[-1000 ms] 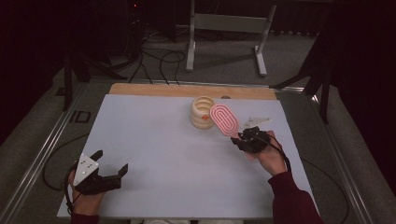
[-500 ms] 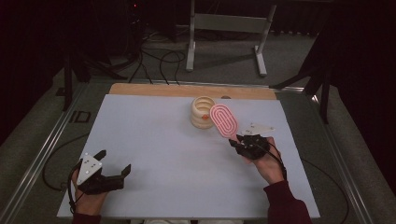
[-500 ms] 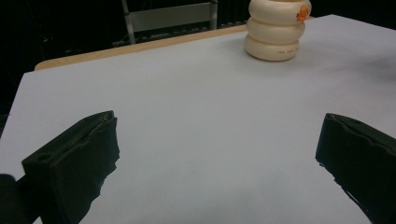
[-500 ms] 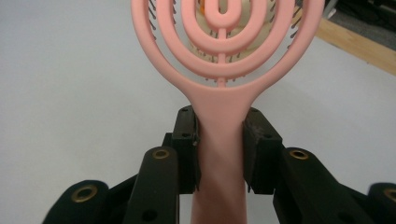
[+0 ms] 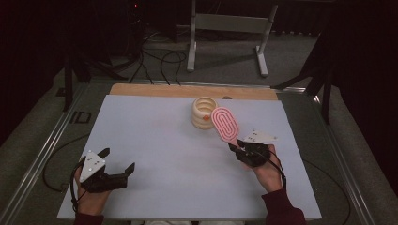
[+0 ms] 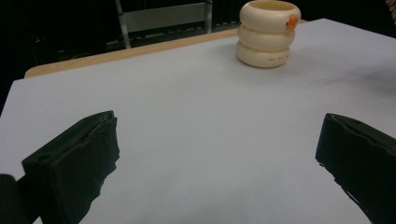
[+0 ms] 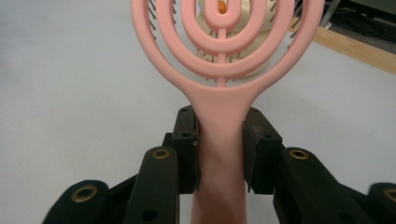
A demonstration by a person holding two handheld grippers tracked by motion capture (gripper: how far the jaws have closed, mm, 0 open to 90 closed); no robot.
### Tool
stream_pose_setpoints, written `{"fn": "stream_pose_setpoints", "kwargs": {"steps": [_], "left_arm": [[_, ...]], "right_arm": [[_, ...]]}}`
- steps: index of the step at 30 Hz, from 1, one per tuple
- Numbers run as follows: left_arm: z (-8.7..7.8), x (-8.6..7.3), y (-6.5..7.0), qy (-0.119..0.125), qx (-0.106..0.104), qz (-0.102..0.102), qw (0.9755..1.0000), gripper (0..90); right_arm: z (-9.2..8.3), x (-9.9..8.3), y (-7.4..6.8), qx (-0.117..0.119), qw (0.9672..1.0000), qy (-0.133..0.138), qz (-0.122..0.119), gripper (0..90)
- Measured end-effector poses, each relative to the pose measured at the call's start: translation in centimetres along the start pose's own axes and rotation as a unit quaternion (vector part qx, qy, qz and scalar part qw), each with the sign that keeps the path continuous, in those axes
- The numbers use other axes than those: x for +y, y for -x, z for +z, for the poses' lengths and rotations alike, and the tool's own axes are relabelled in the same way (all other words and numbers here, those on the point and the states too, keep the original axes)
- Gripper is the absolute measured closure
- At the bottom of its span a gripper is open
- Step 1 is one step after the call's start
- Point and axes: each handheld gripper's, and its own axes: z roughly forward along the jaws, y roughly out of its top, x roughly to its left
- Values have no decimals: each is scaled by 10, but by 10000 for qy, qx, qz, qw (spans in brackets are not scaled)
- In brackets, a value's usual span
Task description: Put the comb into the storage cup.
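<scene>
- The right tool (image 5: 238, 146) clamps the pink brush (image 5: 225, 123) by its handle, head ahead, likely for carrying.
- The cream holder (image 5: 203, 112) stands just beyond the brush head.
- The left tool (image 5: 116, 161) gapes empty on the surface (image 5: 155, 140).

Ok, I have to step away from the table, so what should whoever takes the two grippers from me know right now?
Right gripper: shut on the handle of the pink brush, whose head is raised toward the cream holder.
Left gripper: open, nothing between the jaws, low over the near left of the white mat.
Cream holder: upright at the far middle of the mat.
Done: brush picked up.
Left: probably standing the brush in the holder; not yet in.
</scene>
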Motion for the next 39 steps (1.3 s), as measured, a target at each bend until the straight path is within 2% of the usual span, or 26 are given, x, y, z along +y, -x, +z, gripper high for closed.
{"fn": "stream_pose_setpoints", "kwargs": {"steps": [6, 14, 23, 30, 32, 39], "left_arm": [[7, 16, 3, 39, -63, -23, 10000, 0], [18, 37, 11, 60, -235, 60, 9997, 0], [40, 51, 24, 0, -434, 99, 9990, 0], [58, 71, 39, -36, -621, 230, 9978, 0], [62, 77, 42, 2, -672, 202, 9975, 0], [77, 93, 52, 18, -825, 195, 9964, 0]], "right_arm": [[-4, 5, -8, 42, 9998, 177, 42, 699], [-8, 10, -15, 78, 9995, 284, 77, 699], [-11, 8, -14, 17, 9993, 357, 113, 699], [-12, 8, -16, -2, 9989, 442, 183, 699], [-12, 8, -18, -8, 9985, 504, 234, 699], [-8, 8, -25, 24, 9986, 503, 182, 699]]}}
